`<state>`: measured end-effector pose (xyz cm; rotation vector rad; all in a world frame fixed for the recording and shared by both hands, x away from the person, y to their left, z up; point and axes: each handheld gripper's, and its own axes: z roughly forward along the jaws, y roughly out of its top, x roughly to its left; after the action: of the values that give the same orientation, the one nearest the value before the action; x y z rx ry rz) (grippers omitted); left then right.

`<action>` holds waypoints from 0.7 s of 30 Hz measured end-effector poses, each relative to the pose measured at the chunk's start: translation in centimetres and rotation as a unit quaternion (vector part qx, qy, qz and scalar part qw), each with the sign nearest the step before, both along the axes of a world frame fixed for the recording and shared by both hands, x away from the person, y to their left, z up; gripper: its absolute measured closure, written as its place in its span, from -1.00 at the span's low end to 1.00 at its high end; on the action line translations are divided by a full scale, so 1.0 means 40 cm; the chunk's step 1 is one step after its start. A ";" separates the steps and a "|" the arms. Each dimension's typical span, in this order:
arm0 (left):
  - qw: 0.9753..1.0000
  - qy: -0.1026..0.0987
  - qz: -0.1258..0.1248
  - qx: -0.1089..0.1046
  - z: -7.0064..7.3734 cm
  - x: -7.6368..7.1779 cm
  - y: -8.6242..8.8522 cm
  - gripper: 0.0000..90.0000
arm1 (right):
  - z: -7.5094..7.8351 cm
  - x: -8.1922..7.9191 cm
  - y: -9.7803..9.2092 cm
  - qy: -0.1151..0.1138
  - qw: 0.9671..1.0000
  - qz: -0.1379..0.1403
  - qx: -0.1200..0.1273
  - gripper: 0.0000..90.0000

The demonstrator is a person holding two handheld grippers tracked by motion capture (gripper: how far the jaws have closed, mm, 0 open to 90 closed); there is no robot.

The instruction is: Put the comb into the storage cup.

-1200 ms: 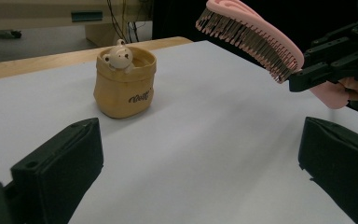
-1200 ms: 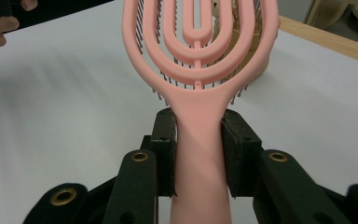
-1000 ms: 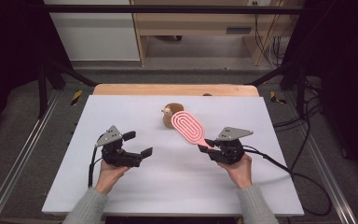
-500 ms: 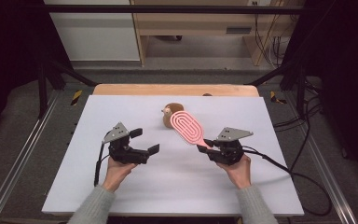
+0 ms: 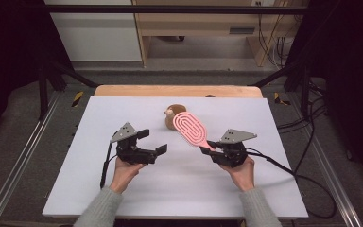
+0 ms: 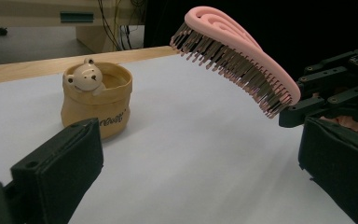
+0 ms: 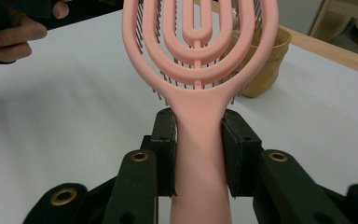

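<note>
On the white table (image 5: 179, 189) my right gripper (image 7: 198, 135) has its jaws clamped on the handle of the pink hairbrush (image 7: 199, 60), lifted clear with its head above the little bear cup (image 6: 97, 95). My left gripper (image 5: 149, 142) hovers nearby, jaws wide apart and empty. I judge the brush should go into the cup, so I should keep the squeeze firm, tilt slowly, and let the free gripper steady the cup.
</note>
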<state>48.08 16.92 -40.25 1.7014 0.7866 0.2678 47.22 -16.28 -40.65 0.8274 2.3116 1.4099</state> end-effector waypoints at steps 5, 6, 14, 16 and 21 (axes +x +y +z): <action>1.000 0.004 -0.003 -0.003 0.000 0.002 -0.011 -1.00 | 0.000 0.000 -0.001 -0.001 1.000 -0.001 0.000 0.54; 1.000 0.004 -0.004 -0.003 0.000 0.003 -0.013 -1.00 | 0.000 -0.001 -0.001 -0.001 1.000 -0.001 0.000 0.54; 1.000 0.007 -0.008 -0.009 0.003 0.006 -0.031 -1.00 | 0.002 -0.001 -0.002 -0.002 1.000 -0.002 0.001 0.54; 1.000 0.007 -0.010 -0.011 0.004 0.007 -0.035 -1.00 | 0.003 -0.002 -0.002 -0.002 1.000 -0.001 0.002 0.54; 1.000 0.008 -0.011 -0.016 0.007 0.008 -0.045 -1.00 | 0.003 -0.002 -0.003 -0.003 1.000 -0.002 0.003 0.54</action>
<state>48.42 15.11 -39.96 1.6843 0.7793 0.2247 47.14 -16.39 -40.53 0.8274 2.3007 1.4160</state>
